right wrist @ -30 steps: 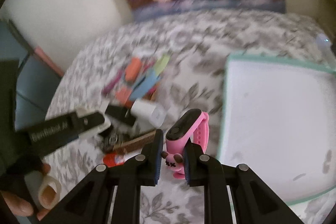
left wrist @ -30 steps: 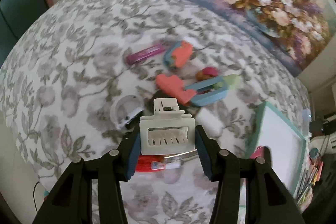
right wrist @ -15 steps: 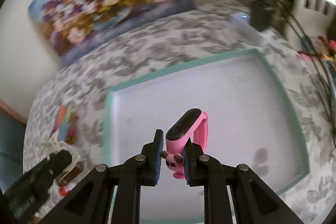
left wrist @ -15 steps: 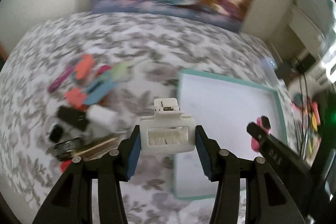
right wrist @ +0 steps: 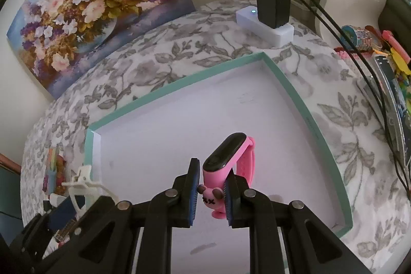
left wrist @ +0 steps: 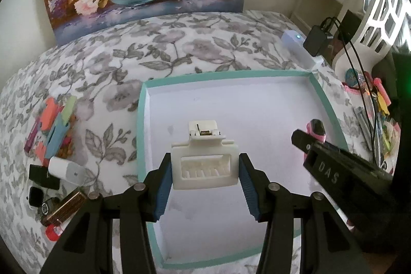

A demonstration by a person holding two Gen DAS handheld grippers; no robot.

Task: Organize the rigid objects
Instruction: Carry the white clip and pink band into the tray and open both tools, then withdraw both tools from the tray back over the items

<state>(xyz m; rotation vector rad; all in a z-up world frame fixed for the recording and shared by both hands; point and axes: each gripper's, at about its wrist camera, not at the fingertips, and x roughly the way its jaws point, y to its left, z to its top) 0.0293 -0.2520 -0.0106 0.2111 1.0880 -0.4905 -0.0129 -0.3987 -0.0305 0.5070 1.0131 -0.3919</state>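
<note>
My left gripper (left wrist: 204, 180) is shut on a white hair claw clip (left wrist: 203, 166) and holds it above the white tray with a teal rim (left wrist: 140, 125). My right gripper (right wrist: 211, 193) is shut on a pink smart watch band (right wrist: 231, 158) with a small pink charm, held over the same tray (right wrist: 295, 91). The right gripper and watch also show in the left wrist view (left wrist: 317, 129) at the tray's right side. The left gripper and clip show in the right wrist view (right wrist: 82, 184) at the lower left.
A pile of small objects lies left of the tray: coloured clips (left wrist: 55, 125), a white charger (left wrist: 66, 170), black items (left wrist: 42, 177) and a brown bar (left wrist: 64, 208). A white power strip with a black adapter (right wrist: 272, 14) sits behind the tray. Cables and stationery lie at the right (right wrist: 385, 73).
Both grippers have swung from the object pile to above the tray, each still holding its object. The tray now fills both views.
</note>
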